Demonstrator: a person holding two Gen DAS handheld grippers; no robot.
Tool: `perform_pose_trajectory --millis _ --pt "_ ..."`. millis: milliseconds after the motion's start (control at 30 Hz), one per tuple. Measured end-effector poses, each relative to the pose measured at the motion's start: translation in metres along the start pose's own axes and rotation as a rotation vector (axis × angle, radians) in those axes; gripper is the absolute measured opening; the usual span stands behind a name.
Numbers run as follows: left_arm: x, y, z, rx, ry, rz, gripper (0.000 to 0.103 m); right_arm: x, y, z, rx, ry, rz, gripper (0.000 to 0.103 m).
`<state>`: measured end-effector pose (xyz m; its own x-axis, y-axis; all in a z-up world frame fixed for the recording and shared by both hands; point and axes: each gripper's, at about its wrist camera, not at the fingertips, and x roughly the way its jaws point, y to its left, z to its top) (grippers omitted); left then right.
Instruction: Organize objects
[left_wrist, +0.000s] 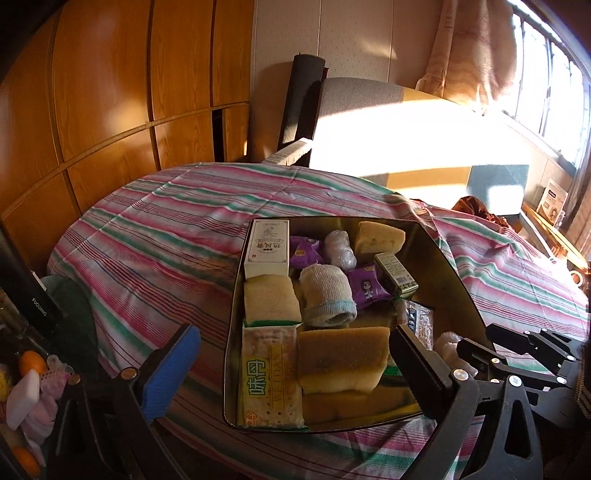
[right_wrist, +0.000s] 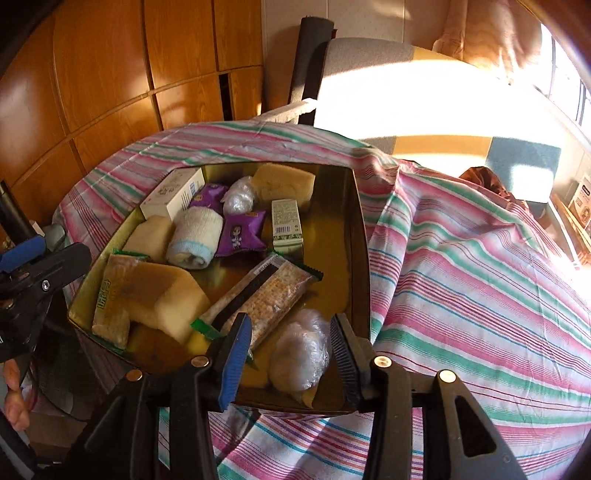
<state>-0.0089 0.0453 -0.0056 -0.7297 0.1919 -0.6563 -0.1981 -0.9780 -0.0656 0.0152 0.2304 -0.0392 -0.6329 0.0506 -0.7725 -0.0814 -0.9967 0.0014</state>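
A gold metal tin (left_wrist: 448, 273) (right_wrist: 360, 236) sits on the striped cloth. It holds a white box (left_wrist: 266, 247), sponges (left_wrist: 341, 360) (right_wrist: 166, 295), a rolled sock (left_wrist: 325, 295) (right_wrist: 194, 236), purple snack packets (right_wrist: 242, 232), a green carton (right_wrist: 287, 225), cracker packs (left_wrist: 267, 376) (right_wrist: 266, 295) and plastic-wrapped balls (right_wrist: 301, 350). My left gripper (left_wrist: 295, 373) is open above the tin's near part, empty. My right gripper (right_wrist: 290, 354) is open, its fingers standing either side of a wrapped ball at the tin's near edge; I cannot tell if they touch it. It also shows in the left wrist view (left_wrist: 517, 358).
The striped cloth (right_wrist: 461, 277) covers a round table. A chair (left_wrist: 306, 85) and wooden wardrobe (left_wrist: 110, 92) stand behind. A sunlit desk (left_wrist: 424, 136) is at the right. A crate of small items (left_wrist: 26, 387) sits at the lower left.
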Motion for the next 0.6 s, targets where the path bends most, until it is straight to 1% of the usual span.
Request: perform_pose_trajectory --millis 133,267,367,533,600 --pt "-0.018 -0.002 0.002 -0.020 -0.052 -0.032 0.103 -0.015 0.003 -0.003 0.034 -0.052 -0.004 0.045" --pt "-0.027 -0.012 0.002 -0.005 -0.033 0.033 0.103 -0.025 0.005 -0.005 0.047 -0.080 -0.011 0.045" --pt "-0.030 -0.016 -0.003 0.010 -0.030 0.037 0.103 -0.029 0.005 -0.008 0.053 -0.085 -0.005 0.045" --pt "-0.033 -0.018 -0.007 0.018 -0.051 0.090 0.103 -0.035 0.005 -0.012 0.073 -0.112 -0.038 0.045" --pt "-0.032 -0.016 -0.007 -0.001 -0.044 0.072 0.103 -0.039 0.005 -0.011 0.077 -0.128 -0.056 0.045"
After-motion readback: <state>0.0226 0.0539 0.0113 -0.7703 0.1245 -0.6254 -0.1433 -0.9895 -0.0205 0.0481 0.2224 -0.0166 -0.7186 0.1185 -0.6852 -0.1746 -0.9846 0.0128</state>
